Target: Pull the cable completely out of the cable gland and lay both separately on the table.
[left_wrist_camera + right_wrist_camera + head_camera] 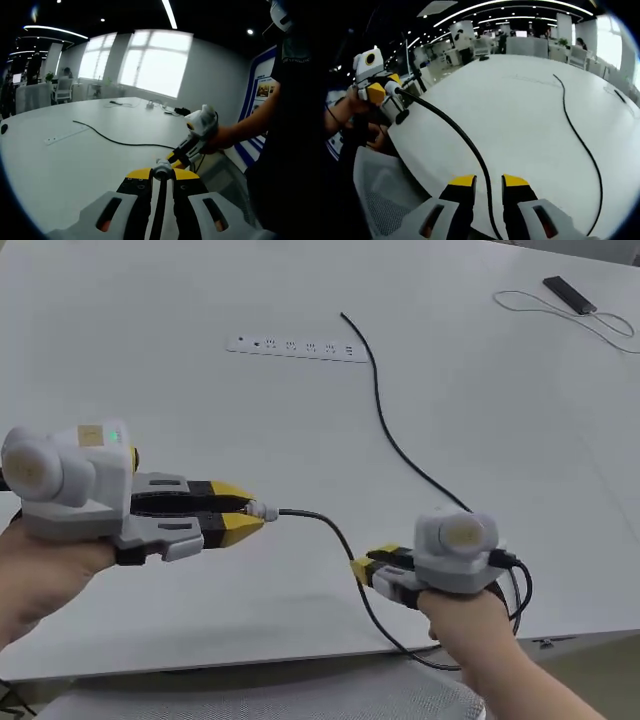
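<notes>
Now we are squeezing the little cable gland (264, 510) tight in the left gripper (248, 516), just over the table (200, 420). The cable (300, 512) is running from it between the right gripper (360, 568) jaws. We cannot tell if they are pinching it. It is looking light, bendy and smooth, so we are thinking a firm hold near the gland is best.
</notes>
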### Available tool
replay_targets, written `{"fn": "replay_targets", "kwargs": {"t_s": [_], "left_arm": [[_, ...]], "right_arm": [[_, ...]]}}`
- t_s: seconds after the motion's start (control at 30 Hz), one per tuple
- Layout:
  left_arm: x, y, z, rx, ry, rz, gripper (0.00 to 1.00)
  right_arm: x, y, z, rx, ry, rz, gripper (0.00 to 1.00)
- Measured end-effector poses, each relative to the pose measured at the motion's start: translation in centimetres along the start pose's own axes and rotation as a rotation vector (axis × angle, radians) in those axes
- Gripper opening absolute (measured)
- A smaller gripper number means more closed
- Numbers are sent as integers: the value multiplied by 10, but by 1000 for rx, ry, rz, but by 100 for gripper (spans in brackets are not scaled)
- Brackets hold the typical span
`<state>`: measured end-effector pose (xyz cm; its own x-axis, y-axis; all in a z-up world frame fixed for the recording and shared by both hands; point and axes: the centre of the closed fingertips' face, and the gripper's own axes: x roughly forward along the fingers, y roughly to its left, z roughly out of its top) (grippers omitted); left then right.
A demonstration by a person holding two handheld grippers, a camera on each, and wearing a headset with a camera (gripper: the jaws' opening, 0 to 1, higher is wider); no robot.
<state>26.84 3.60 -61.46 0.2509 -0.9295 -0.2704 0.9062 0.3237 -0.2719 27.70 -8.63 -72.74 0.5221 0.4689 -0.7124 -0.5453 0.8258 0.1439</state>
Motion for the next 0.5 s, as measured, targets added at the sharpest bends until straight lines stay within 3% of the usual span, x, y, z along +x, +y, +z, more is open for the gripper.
{"fn": "replay_targets", "kwargs": {"t_s": [0.17,0.23,0.3,0.5], "left_arm": [[0,0,-1,-5,5,-2,15],[0,-1,-2,-5,9,-4,15],[0,-1,-1,-8,6,-5,15],[2,-1,-1,-10,11,-6,15]], "right_arm": [[-14,17,33,-154,-70,37,27],[-20,33,47,-219,-83,81,25],[-23,43,64,-313,-115,78,25],[-21,74,86,-482,-131,115,28]]}}
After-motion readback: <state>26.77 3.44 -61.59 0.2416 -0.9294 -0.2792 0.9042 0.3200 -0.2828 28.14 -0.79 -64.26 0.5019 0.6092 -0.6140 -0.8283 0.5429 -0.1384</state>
